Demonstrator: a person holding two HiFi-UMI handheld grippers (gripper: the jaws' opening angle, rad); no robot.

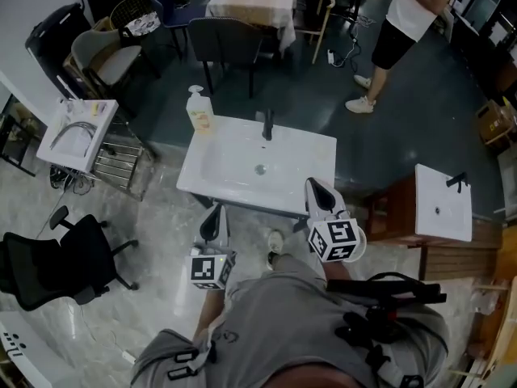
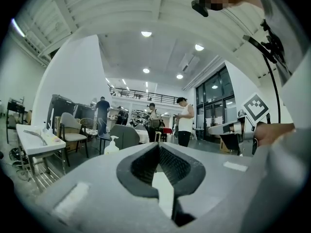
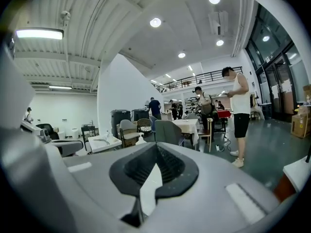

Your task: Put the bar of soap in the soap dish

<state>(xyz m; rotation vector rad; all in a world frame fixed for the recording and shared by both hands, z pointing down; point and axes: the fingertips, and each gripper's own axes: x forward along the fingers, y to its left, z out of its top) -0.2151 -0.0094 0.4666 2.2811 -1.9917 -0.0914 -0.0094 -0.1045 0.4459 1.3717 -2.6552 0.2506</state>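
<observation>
No bar of soap and no soap dish shows in any view. I stand at the near edge of a white sink basin [image 1: 212,175] with a black faucet [image 1: 267,124]. A pump bottle [image 1: 199,111] stands on its far left corner. My left gripper [image 1: 213,210] hovers just short of the basin's front left edge, its jaws shut with nothing between them. My right gripper [image 1: 312,184] reaches over the front right rim, also shut and empty. In the left gripper view the left gripper [image 2: 158,145] points level across the room; in the right gripper view the right gripper [image 3: 156,144] does the same.
A second basin [image 1: 77,132] sits on a rack at the left. A third basin [image 1: 443,204] rests on a wooden cabinet at the right. A black office chair [image 1: 48,257] stands at the near left. Chairs, a table [image 1: 250,2] and a standing person [image 1: 408,23] are behind the sink.
</observation>
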